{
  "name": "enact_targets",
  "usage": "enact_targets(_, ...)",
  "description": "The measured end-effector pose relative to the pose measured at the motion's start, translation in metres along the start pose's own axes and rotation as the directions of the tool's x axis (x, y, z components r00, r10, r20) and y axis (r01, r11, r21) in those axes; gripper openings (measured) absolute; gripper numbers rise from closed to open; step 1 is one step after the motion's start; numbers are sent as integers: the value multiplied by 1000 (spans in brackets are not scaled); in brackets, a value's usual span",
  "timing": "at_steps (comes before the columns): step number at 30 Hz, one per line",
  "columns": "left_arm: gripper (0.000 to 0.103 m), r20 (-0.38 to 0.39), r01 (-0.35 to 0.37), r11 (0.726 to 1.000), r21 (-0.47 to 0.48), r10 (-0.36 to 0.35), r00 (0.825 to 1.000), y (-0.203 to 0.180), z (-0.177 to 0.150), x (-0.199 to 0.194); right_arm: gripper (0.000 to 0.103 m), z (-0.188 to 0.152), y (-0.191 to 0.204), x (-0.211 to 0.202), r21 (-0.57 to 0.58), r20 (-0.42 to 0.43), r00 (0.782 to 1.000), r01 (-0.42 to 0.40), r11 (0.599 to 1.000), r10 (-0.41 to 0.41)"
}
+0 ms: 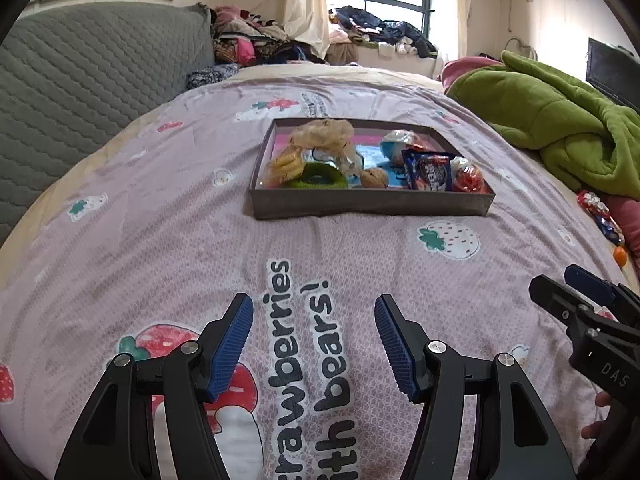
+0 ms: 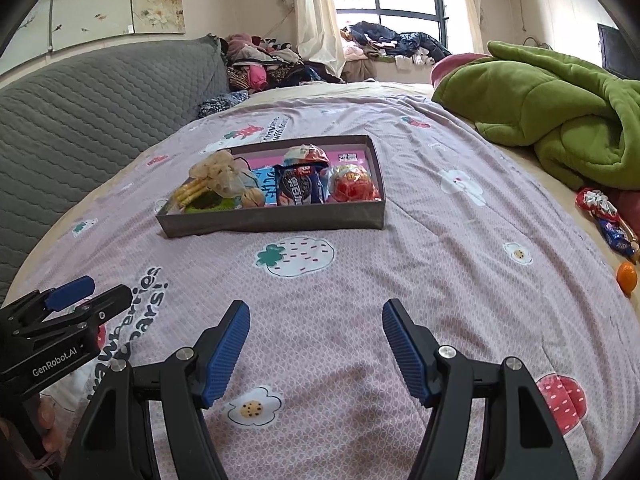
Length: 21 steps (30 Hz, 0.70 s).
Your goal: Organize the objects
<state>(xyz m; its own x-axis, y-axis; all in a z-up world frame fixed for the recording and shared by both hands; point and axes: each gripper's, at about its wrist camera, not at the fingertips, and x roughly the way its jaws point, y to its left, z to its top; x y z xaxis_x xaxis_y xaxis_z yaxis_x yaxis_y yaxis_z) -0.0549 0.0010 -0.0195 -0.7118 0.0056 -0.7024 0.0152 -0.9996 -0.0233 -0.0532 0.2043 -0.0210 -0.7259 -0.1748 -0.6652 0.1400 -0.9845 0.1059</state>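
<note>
A grey shallow box [image 1: 372,203] [image 2: 272,220] sits on the pink strawberry bedsheet, ahead of both grippers. Inside it lie a blue cookie pack [image 1: 430,171] [image 2: 298,188], a walnut [image 1: 375,178] [image 2: 253,198], a green ring [image 1: 320,178], a crumpled clear bag [image 1: 324,136] [image 2: 218,172] and red-orange wrapped snacks [image 1: 468,179] [image 2: 352,184]. My left gripper [image 1: 314,302] hangs open over the sheet's lettering, nothing between its fingers. My right gripper [image 2: 316,308] is open too, over bare sheet. Each gripper shows at the edge of the other's view.
A green blanket [image 2: 560,120] is heaped at the right. Loose wrapped sweets [image 2: 604,216] and a small orange fruit [image 2: 626,276] lie by the right edge of the bed. A grey quilted headboard [image 1: 80,80] rises at the left; piles of clothes [image 1: 260,40] sit beyond.
</note>
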Motion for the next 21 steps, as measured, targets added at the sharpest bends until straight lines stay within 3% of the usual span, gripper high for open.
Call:
enact_targets(16, 65, -27, -5, 1000, -13, 5, 1000, 4, -8, 17, 68, -7, -2, 6, -1, -13, 1000, 2, 1000, -2)
enact_targets(21, 65, 0, -10, 1000, -2, 10, 1000, 4, -9, 13, 68, -6, -4, 8, 6, -17, 1000, 0, 1000, 0)
